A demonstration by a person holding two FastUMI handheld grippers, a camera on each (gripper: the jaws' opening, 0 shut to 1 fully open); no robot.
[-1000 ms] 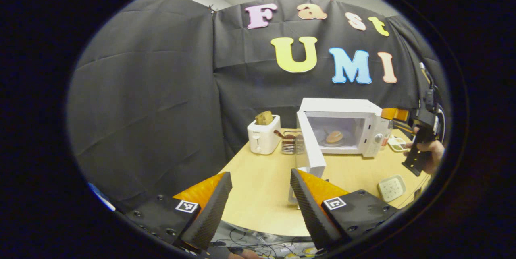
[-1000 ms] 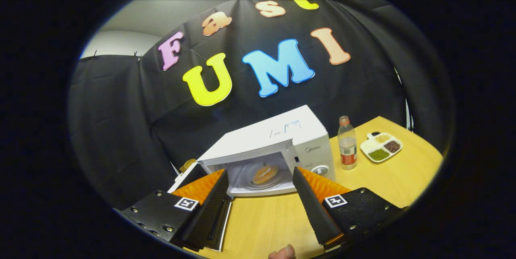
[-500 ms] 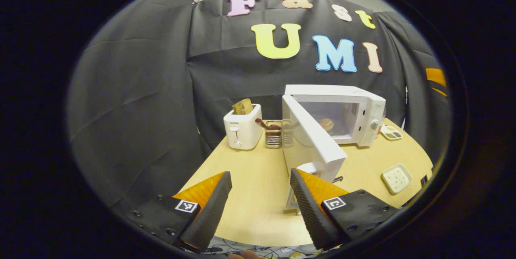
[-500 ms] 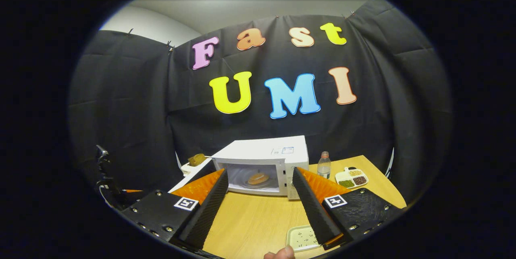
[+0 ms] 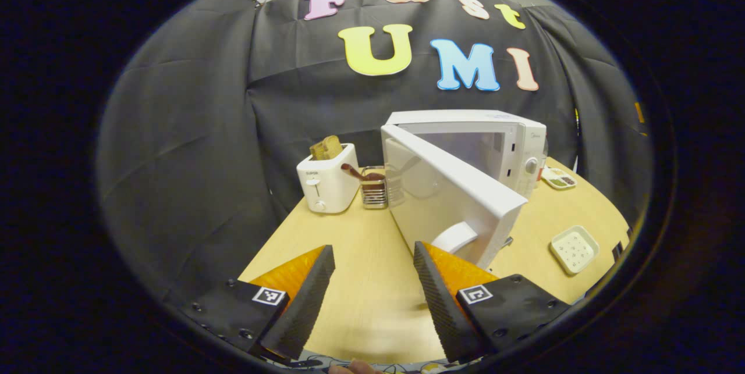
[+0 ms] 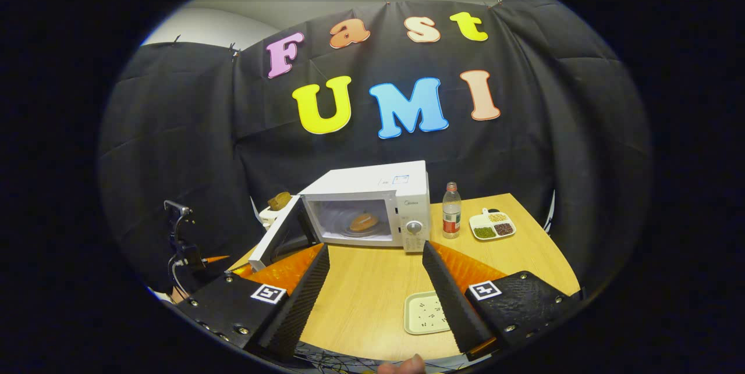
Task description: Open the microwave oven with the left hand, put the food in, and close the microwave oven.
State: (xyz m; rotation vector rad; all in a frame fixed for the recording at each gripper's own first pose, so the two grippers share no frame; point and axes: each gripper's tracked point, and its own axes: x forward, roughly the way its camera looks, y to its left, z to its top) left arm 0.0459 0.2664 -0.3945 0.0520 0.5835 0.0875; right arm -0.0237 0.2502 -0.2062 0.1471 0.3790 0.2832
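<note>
In the left gripper view, the left gripper (image 5: 372,289) hangs low over the near edge of the wooden surface (image 5: 361,246), its fingers (image 5: 302,298) spread apart with nothing between them. The white microwave oven (image 5: 495,135) stands toward the back of the surface at about 1 o'clock from this gripper, and its door (image 5: 448,199) is swung partway out toward the camera, the outer edge of the door lying just beyond the tip of the finger on the right side of the view; whether they touch cannot be told. A white toaster (image 5: 326,185) with bread in its slot sits at about 11 o'clock, with a small wire rack (image 5: 373,191) just beside it, between toaster and door. A small pale tray (image 5: 574,249) lies on the surface at about 3 o'clock. In the right gripper view, the right gripper (image 6: 375,292) is held well back from the oven, fingers (image 6: 448,298) likewise apart and empty. From here the oven cavity is visible past the half-open door, and the food (image 6: 364,223), a round bun, rests on the plate inside it. To the right of the oven stand a clear bottle (image 6: 451,218) and, farther right, a divided dish (image 6: 492,226) of grains. The pale tray lies near the front edge, partly hidden by the right-hand finger.
</note>
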